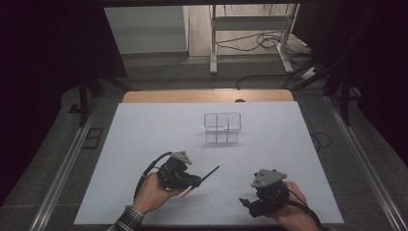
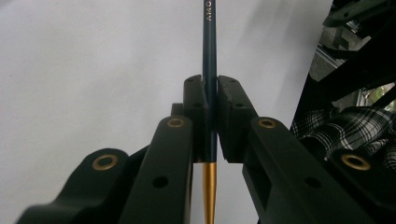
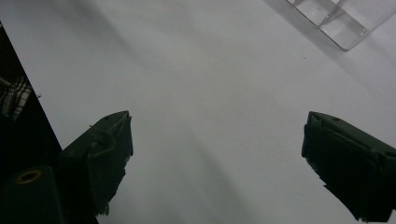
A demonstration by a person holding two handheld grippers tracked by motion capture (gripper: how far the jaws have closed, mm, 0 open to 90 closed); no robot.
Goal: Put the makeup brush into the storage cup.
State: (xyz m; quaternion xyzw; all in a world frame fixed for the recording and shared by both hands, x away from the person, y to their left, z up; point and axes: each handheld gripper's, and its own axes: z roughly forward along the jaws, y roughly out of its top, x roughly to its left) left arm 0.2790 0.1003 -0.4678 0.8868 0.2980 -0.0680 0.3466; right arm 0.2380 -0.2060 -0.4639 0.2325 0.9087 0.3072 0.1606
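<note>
So the left gripper point(image 1: 195, 182) sits low at the near-left part of the white table point(image 1: 144, 144), held in the person's left hand point(image 1: 153, 192) with the forearm coming in from the bottom edge and a plaid cuff showing at the wrist; the gripper points off to the right and a bit away from the person. Its jaws are pressed together on a thin dark pen point(image 1: 207, 175), which sticks out past the tips at a slant, up and to the right in the high view. The left gripper view is where you actually get the detail: the pen point(image 2: 209, 56) is dark blue, runs straight up the middle between the two black pads, has some small lettering near the top, and a gold tapered end pokes out below the pinch toward the camera. You also catch a plaid sleeve point(image 2: 355, 126) at the right edge there. The right gripper point(image 1: 248, 204) is down at the near-right corner, in the right hand point(image 1: 293, 211), pointing left across the table. In the right gripper view point(image 3: 217, 154) its jaws are spread wide with nothing but bare white table between them. That view also catches a corner of the clear plastic divided organizer point(image 3: 336, 21) at the top right, which in the high view point(image 1: 222, 127) stands toward the middle of the table, well apart from both grippers.
</note>
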